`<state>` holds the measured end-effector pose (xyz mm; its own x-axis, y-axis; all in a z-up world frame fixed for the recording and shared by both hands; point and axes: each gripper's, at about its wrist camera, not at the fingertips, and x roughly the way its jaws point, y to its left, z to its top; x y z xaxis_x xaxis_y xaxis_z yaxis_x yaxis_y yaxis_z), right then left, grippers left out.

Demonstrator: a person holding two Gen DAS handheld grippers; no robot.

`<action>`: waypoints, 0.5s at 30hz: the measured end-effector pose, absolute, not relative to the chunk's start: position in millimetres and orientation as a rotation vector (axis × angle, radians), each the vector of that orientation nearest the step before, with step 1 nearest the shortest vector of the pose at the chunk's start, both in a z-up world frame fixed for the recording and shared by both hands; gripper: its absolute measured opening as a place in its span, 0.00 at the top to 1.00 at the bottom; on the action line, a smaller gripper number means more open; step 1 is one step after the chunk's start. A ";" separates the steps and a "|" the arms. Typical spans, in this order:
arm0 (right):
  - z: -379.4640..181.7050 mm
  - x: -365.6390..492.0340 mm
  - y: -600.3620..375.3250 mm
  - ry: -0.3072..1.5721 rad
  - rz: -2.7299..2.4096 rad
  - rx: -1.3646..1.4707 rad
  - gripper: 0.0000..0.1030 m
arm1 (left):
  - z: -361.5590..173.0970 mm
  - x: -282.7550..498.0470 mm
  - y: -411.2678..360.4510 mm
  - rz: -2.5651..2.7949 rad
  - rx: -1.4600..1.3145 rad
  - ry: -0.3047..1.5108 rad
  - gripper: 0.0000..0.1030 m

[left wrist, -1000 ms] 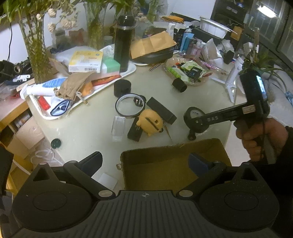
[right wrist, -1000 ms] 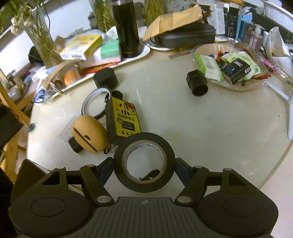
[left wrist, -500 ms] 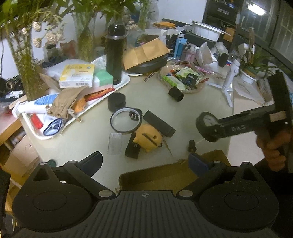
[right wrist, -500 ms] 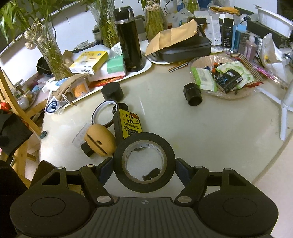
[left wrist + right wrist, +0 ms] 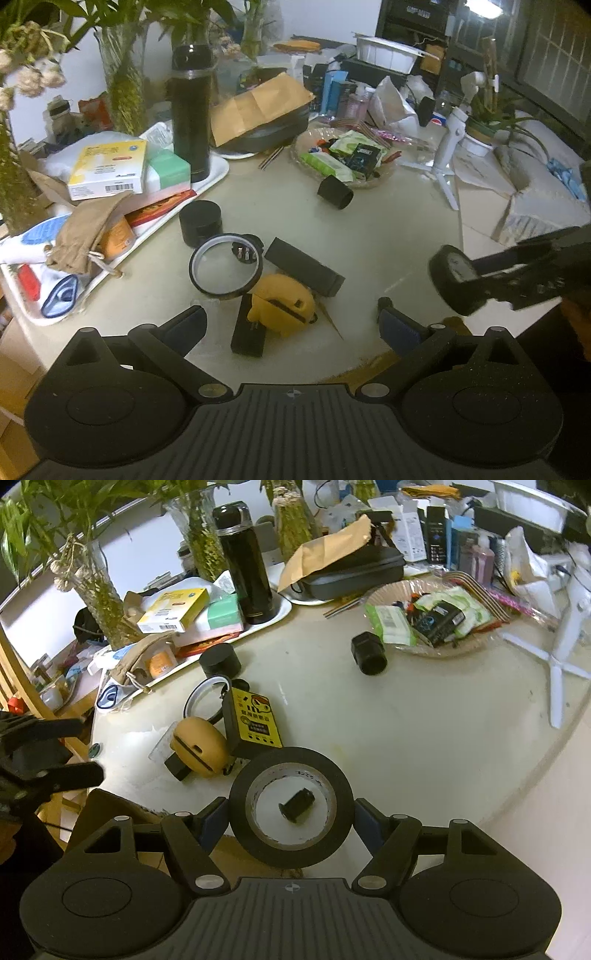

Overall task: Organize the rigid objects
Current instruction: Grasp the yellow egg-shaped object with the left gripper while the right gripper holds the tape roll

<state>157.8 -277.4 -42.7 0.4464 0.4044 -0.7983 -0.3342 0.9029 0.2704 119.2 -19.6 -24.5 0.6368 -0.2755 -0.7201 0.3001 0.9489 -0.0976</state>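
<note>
My right gripper [image 5: 291, 818] is shut on a roll of black tape [image 5: 291, 811], held above the table's near edge; it shows from the side in the left wrist view [image 5: 456, 278]. My left gripper [image 5: 291, 325] is open and empty above the near table edge. Ahead of it lie a yellow rounded gadget [image 5: 282, 303], a black box [image 5: 303, 266], a black-rimmed ring [image 5: 225, 263] and a black round jar [image 5: 200, 221]. A small black piece [image 5: 297, 804] shows through the tape's hole. A black cylinder [image 5: 369, 653] lies further back.
A white tray [image 5: 218, 173] with boxes, a pouch and a black flask [image 5: 190, 114] stands at the left. A clear dish of packets [image 5: 347, 158] and a white tripod [image 5: 448, 155] stand at the back right. A cardboard box edge [image 5: 369, 365] lies below the table's near rim.
Both grippers have risen and pulled back from the table; the cardboard box has mostly slid out of the left wrist view. The right gripper still holds the tape.
</note>
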 end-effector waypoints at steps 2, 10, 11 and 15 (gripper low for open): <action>-44.1 155.4 -280.7 1.009 0.449 0.087 0.27 | -30.2 127.7 -19.0 -0.336 0.027 0.825 0.01; -47.3 147.4 -295.0 0.991 0.415 0.102 0.27 | -58.9 166.9 -21.9 -0.345 0.042 0.892 0.17; -47.0 147.2 -296.3 0.990 0.418 0.107 0.27 | -63.1 171.3 -21.6 -0.346 0.041 0.901 0.17; -45.6 144.0 -299.2 0.987 0.423 0.115 0.27 | -74.8 185.3 -20.3 -0.359 0.038 0.930 0.18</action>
